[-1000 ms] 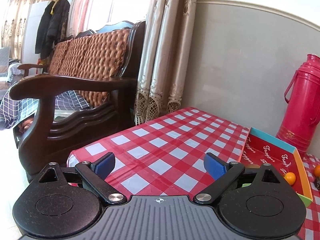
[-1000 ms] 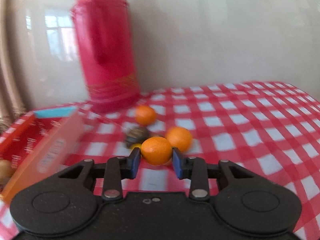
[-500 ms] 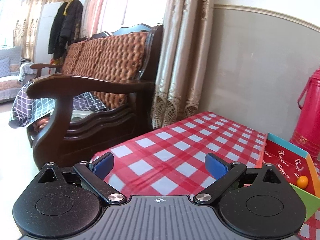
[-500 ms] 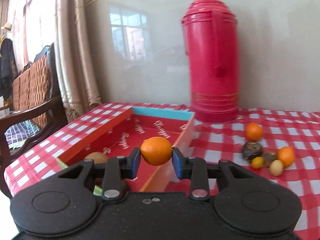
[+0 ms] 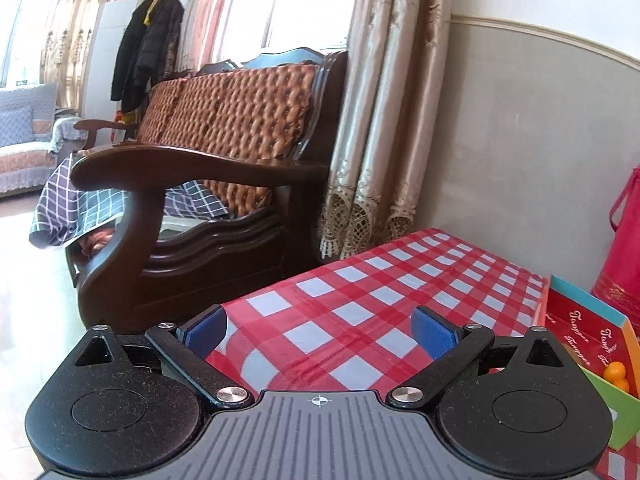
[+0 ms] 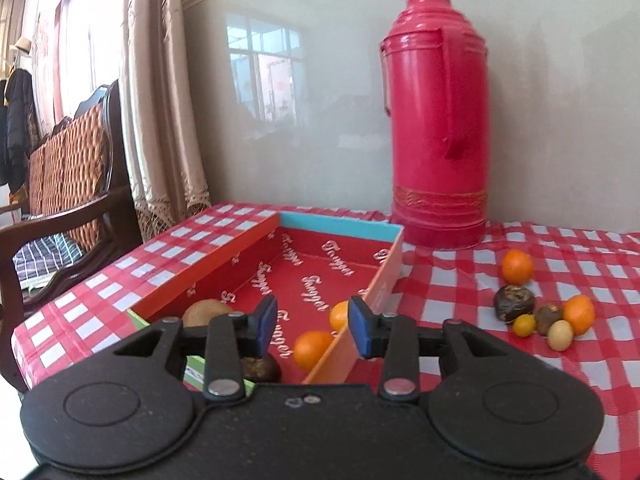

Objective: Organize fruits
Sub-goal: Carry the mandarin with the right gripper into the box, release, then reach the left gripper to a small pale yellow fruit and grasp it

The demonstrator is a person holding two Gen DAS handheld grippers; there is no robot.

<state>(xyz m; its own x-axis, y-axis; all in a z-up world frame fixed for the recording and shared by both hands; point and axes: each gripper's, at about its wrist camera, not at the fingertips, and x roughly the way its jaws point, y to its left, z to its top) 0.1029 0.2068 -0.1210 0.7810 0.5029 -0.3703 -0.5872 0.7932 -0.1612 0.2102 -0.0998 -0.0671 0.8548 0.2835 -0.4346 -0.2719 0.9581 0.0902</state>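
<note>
Jaws of right hand-held gripper [image 6: 312,330] opening, empty, above box [image 6: 386,276] edge.

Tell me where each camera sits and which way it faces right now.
Left wrist: sits on the left claw, looking slightly down over the checked tablecloth toward a wooden sofa; its wide-open blue pads show.
Right wrist: sits on the right claw, facing the red box, a red flask and loose fruit; its jaws are opening, nothing between.
Shared: box, flask, tablecloth, sofa, curtain.
</note>
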